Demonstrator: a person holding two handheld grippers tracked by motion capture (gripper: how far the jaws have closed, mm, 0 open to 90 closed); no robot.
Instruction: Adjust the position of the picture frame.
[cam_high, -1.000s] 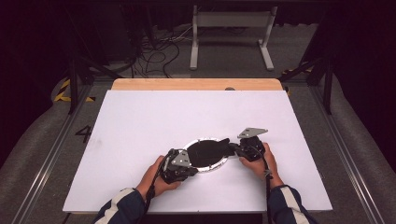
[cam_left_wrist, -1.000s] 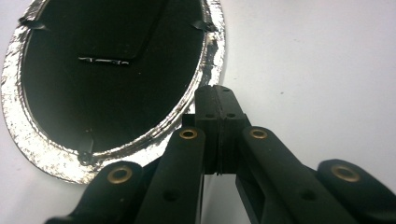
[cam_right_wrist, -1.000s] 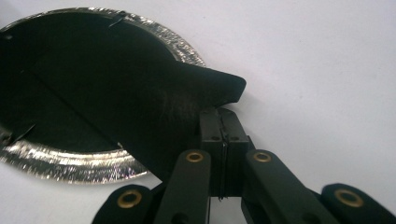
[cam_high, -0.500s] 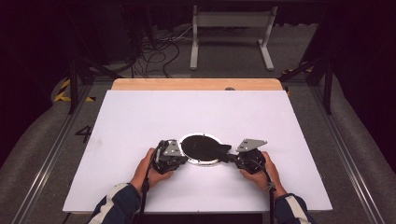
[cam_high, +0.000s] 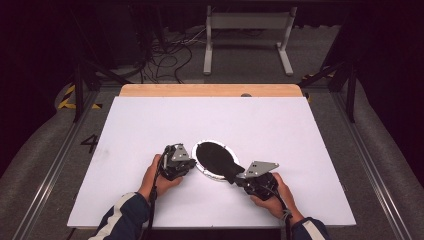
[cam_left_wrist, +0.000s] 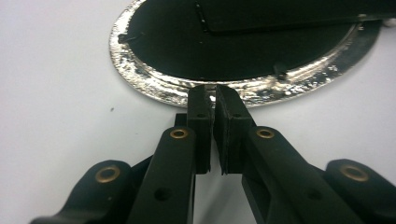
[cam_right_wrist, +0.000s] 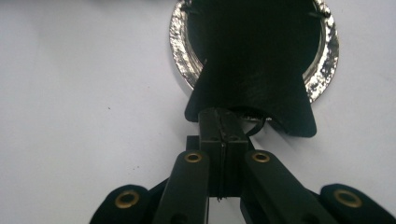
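A round silver-rimmed ring lies on the white table, covered by a black cloth. My left gripper is at the ring's left edge. In the left gripper view its jaws are pinched together on the shiny rim. My right gripper is at the ring's near right side, shut on a flap of the black cloth that reaches out past the rim toward me. A hand holds each gripper.
The white tabletop spreads wide around the ring, with a wooden strip along its far edge. Beyond it are a grey floor, cables and a metal stand.
My right gripper has drawn back toward me with the cloth flap, which now stretches over the rim. My left gripper and the ring have shifted slightly left and away.
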